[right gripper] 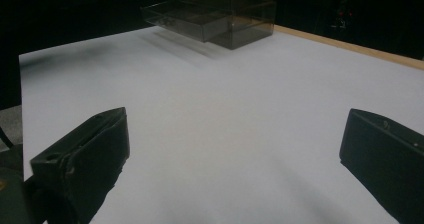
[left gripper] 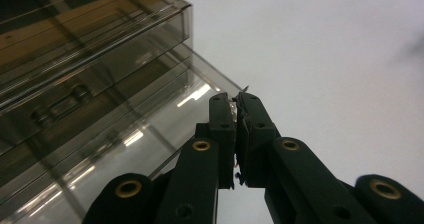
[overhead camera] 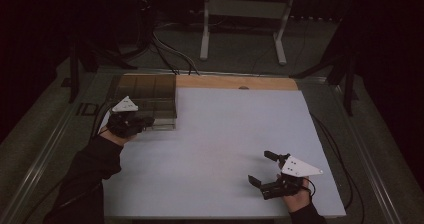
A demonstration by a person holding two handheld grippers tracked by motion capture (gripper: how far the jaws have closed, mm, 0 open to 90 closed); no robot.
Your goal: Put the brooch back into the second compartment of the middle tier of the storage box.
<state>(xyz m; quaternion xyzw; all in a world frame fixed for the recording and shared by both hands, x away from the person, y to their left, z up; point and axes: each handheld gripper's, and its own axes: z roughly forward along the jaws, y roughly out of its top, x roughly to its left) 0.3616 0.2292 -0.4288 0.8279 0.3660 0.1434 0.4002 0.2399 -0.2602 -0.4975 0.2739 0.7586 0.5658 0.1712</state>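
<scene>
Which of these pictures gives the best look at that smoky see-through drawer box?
The left gripper view: the drawer box sits close, showing its tinted walls, a drawer pulled out and a handle. The high view shows it small at the table's far left; the right gripper view shows it distant and dim.

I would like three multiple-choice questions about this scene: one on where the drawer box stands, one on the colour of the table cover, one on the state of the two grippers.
1. Where does the clear drawer box stand?
A. Far left corner of the cover
B. Near right corner
C. Centre

2. What colour is the table cover?
A. Red
B. White
C. Green

3. How are the grippers?
A. Both open
B. Both shut
C. Left shut, right open

Answers:
1 A, the high view shows it far left.
2 B, the sheet is plain white.
3 C, the left gripper has its jaws together; the right gripper has them spread.
</scene>
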